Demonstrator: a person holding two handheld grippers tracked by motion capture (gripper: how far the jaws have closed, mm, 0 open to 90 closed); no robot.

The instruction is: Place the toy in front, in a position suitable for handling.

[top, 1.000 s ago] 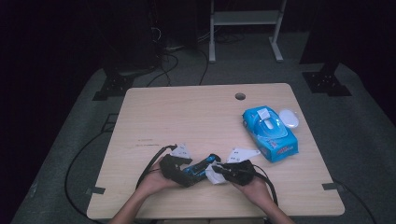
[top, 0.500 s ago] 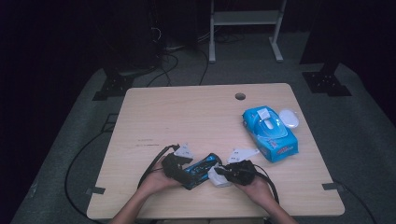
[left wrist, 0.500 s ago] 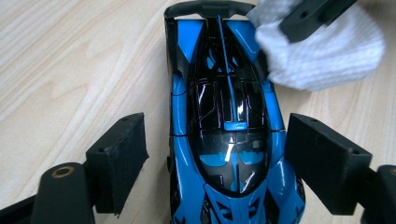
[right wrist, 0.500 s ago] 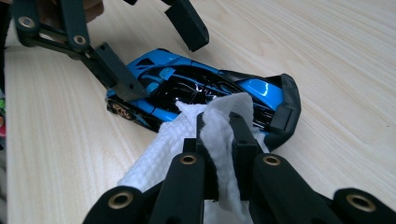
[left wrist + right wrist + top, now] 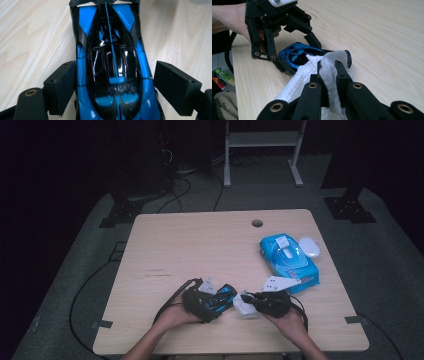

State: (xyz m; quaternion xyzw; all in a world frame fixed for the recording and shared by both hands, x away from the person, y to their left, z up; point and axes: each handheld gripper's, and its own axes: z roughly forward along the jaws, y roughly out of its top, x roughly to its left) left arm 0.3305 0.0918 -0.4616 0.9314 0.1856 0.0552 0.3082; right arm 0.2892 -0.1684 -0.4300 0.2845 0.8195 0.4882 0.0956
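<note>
So we've got the glossy blue-and-black toy race car [image 5: 112, 65] sitting on the pale wooden surface [image 5: 200, 245], and our left gripper [image 5: 113, 85] straddles it, jaws just been opening, pads off its sides. Right beside the car's nose, our right gripper [image 5: 329, 75] is clenched on a white textured wipe [image 5: 327, 67]. The blue wipes packet [image 5: 289, 261] lies beyond the car, well apart.
</note>
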